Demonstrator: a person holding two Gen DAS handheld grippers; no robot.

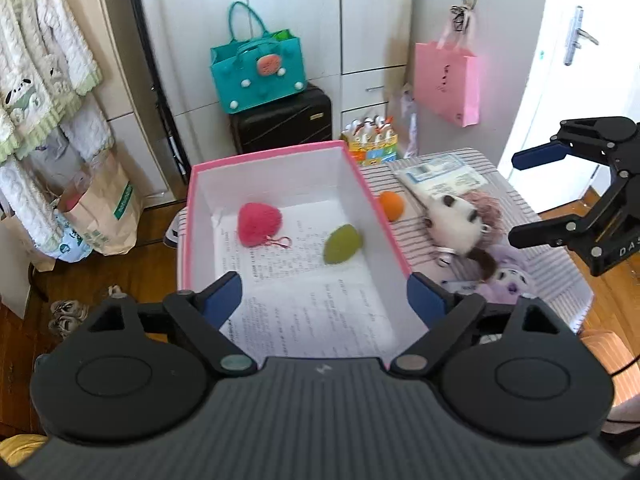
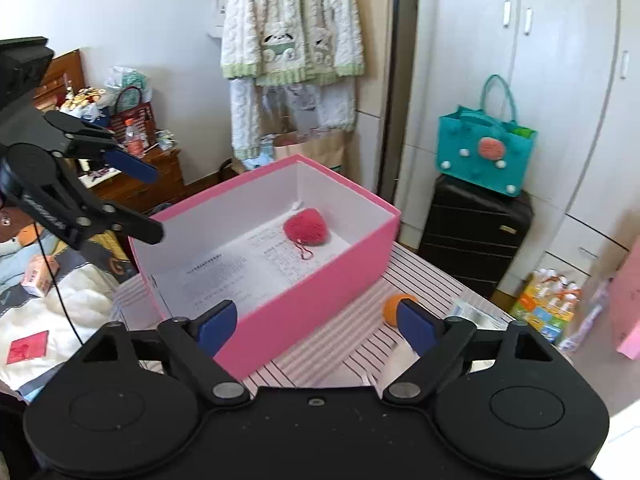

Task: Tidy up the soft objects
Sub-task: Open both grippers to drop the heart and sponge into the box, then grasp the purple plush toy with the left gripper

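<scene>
Over the pink box (image 1: 276,160): both hand-held grippers, left (image 1: 324,292) and right (image 2: 316,320), spread apart, empty. Mid-sort. Next: grab orange ball (image 2: 394,308) on striped surface (image 2: 340,344).

A box (image 1: 276,168) stands on the worktop (image 1: 552,264), holding a knitted heart (image 1: 258,224) and an oval toy (image 1: 343,244); right of it lie a ball (image 1: 392,205) and plush toys (image 1: 464,224).

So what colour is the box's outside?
Pink outside, white inside; clearest in the right wrist view.
</scene>
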